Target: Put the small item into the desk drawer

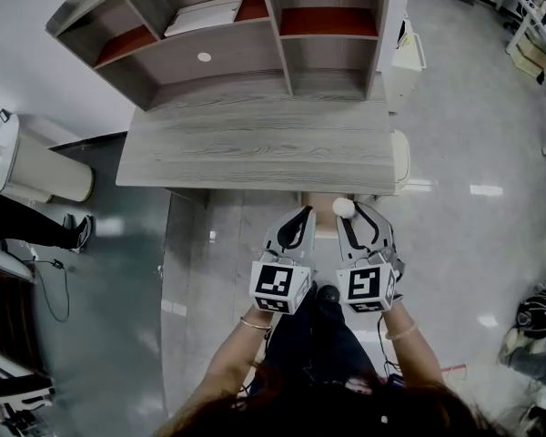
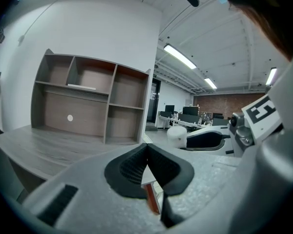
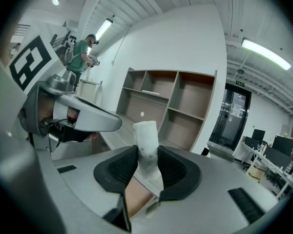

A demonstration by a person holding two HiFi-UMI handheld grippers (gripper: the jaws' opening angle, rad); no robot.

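Observation:
A small white item (image 1: 344,208) sticks up between the pads of my right gripper (image 1: 350,210), which is shut on it. In the right gripper view the white item (image 3: 147,147) stands upright, pinched in the jaws of the right gripper (image 3: 147,160). The desk drawer (image 1: 323,224) is pulled out under the front edge of the grey wooden desk (image 1: 255,148); its tan inside (image 3: 136,199) shows just below the held item. Left of it, my left gripper (image 1: 300,217) is shut with nothing in it; its pads meet in the left gripper view (image 2: 147,150).
A shelf unit (image 1: 246,35) stands at the desk's back, with a white sheet (image 1: 203,15) on one shelf. A white bin (image 1: 36,167) and someone's leg (image 1: 36,226) are at left. A white cabinet (image 1: 405,53) is at right. A person in green (image 3: 83,52) stands far off.

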